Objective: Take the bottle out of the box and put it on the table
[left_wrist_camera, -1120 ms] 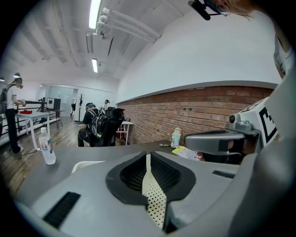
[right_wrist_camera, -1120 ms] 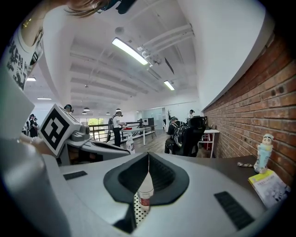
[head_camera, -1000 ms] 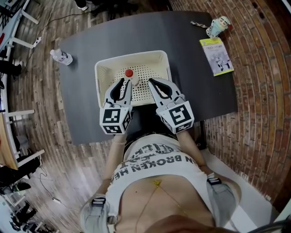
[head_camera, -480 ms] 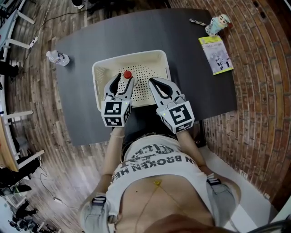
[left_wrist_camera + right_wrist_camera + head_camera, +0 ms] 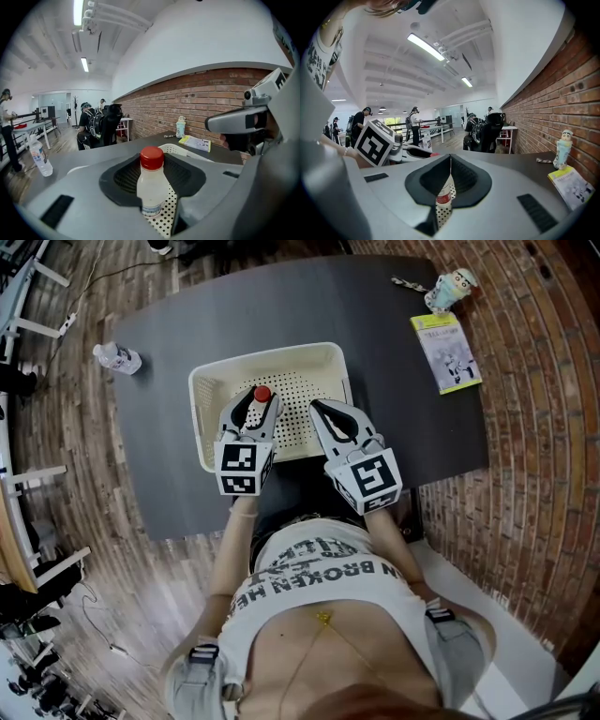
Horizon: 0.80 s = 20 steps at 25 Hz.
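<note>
A small white bottle with a red cap stands upright in the cream perforated box on the dark table. My left gripper reaches over the box's near wall. The bottle stands between its jaws. Those jaws have just been closing a little, but a strip of box floor still shows between the bottle and the right jaw, so the gripper is open. My right gripper hangs over the box's right half, shut and empty. Through the slit under its tips the bottle's label shows.
A second clear water bottle stands at the table's far left edge. At the far right corner lie a green booklet and a figurine-shaped cup. Brick floor lies to the right, and people sit at desks in the background.
My left gripper has slid forward and down into the box and spread its jaws, so the bottle now stands between them instead of beside its right finger. The right gripper has kept still.
</note>
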Tool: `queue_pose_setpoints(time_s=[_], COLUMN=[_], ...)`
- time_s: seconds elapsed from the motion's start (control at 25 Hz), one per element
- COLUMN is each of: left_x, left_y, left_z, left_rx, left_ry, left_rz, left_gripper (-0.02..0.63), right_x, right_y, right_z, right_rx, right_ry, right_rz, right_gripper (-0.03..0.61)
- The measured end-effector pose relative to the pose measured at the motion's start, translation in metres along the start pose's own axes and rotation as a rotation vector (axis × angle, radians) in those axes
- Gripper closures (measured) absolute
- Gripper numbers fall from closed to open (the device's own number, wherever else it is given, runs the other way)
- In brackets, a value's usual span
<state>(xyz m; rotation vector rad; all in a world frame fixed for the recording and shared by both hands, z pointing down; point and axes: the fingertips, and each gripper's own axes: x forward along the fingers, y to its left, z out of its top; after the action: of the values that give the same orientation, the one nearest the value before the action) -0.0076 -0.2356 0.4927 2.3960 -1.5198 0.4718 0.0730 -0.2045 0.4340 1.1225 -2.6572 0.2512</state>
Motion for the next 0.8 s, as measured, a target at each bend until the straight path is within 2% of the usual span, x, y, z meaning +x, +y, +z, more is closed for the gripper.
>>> queue_pose_setpoints(time_s=[0.8], left_x=[-0.0013], left_y=[-0.0051], left_z=[-0.004], left_rx=[0.004], left_ry=[-0.026], left_rz=[-0.021], left_gripper=[0.462], right_x=[-0.0036], right_y=[-0.0012], right_z=[-0.0064], right_rx=[0.001], right_ry=[0.01], right_rz=[0.008], right_gripper=[0.569])
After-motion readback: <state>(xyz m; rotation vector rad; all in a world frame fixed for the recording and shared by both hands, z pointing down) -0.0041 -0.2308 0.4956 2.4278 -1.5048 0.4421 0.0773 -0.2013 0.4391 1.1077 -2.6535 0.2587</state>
